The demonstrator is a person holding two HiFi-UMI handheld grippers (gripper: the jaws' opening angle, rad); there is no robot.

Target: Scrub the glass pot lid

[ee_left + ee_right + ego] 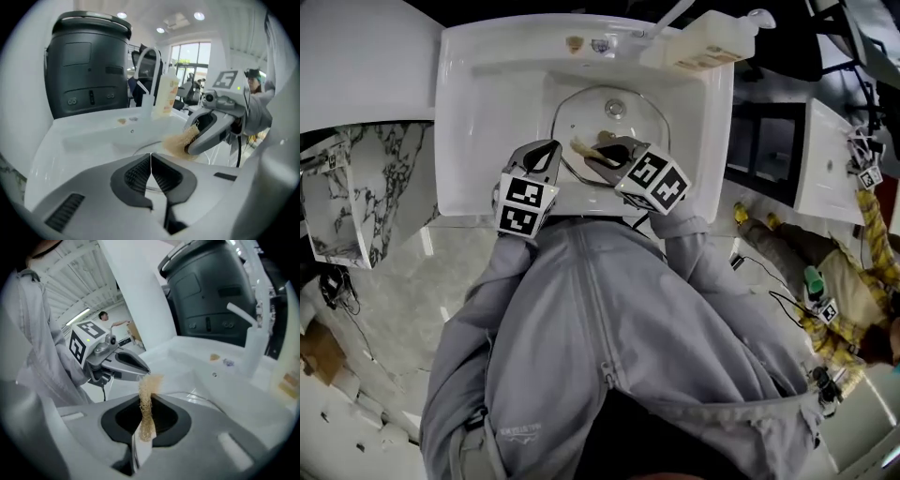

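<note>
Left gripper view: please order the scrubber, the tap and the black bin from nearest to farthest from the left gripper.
From the left gripper:
1. The scrubber: just ahead, right.
2. The tap: centre, at the back edge of the sink.
3. The black bin: upper left, behind the sink.

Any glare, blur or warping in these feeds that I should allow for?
Head view: evenly lit and sharp, edges bowed; the glass lid faint against the white sink. Left gripper view: window blown out, scrub pad slightly blurred. Right gripper view: scrub pad sharp, surroundings strongly curved.
</note>
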